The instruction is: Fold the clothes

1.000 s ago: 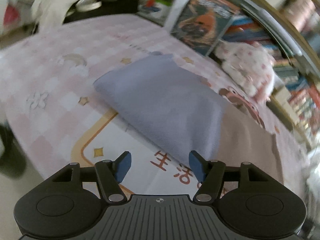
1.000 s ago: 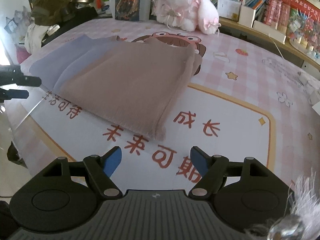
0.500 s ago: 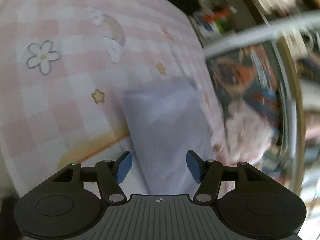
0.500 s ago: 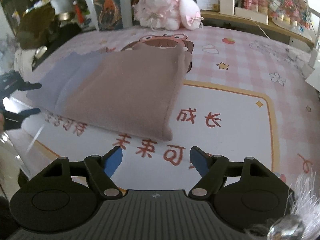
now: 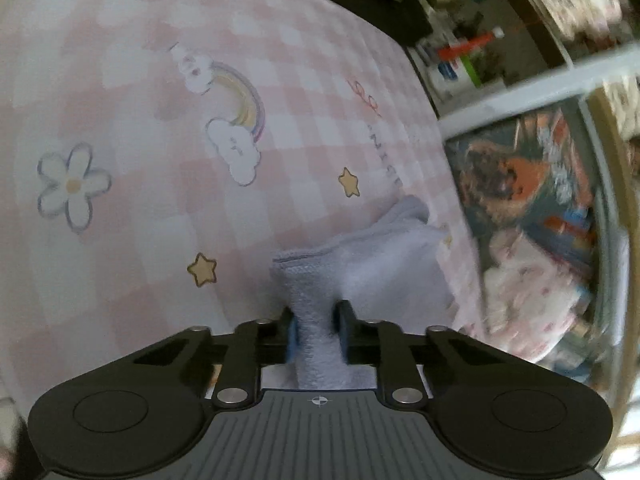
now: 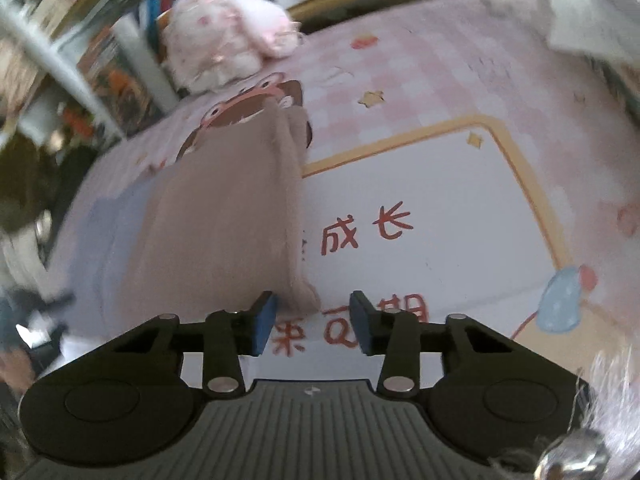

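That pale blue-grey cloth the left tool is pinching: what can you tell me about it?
The pale blue-grey cloth looks soft and fleecy, with a stitched hem along its near edge. The left gripper is shut on a bunched corner of it, so it rises in a narrow ridge. The rest lies on the pink checked sheet. In the right wrist view it lies partly under the brown garment.

Table covered with pink checked cartoon mat. Bookshelf behind it, plush toy in front. Background blurred.
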